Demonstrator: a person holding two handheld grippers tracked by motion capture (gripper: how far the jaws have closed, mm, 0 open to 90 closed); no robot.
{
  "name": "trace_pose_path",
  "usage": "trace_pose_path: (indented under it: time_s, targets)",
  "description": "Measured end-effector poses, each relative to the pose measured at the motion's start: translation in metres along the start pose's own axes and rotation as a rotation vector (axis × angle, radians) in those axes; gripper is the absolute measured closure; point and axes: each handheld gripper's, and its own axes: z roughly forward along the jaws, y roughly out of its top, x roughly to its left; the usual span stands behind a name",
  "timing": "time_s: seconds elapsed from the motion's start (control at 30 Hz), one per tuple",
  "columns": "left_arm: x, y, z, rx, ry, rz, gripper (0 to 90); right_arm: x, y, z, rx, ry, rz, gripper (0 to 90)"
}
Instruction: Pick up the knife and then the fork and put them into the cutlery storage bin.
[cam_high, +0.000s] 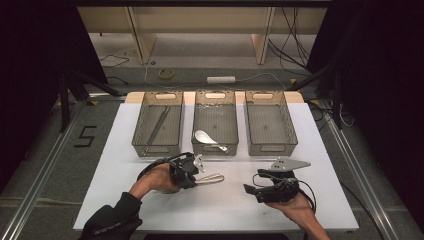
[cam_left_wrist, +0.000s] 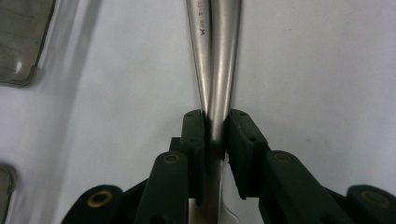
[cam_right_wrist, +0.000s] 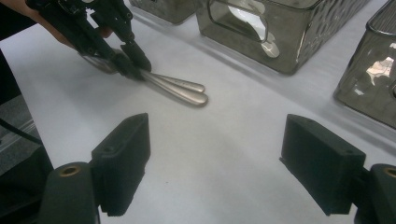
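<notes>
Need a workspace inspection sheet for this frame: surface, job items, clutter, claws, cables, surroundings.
Surface: white table, bare between items.
Job's things: two metal utensil handles lying together on the table; three grey bins in a row; white spoon in the middle bin; long metal piece in the left bin.
Clutter: nothing seen.
Claws: left claw shut on the handles; right claw open, holding nothing.
Cables: black leads trailing from the claws.
Surroundings: tape roll, floor cables.
</notes>
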Motion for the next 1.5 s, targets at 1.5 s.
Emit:
trace_pose_path:
  time_s: [1.5]
  targets:
    - [-0.020, 0.021, -0.028, -0.072, -0.091, -0.120, 79.5, 0.046, 0.015, 0.024, -0.004, 0.026, -0.274, 23.9]
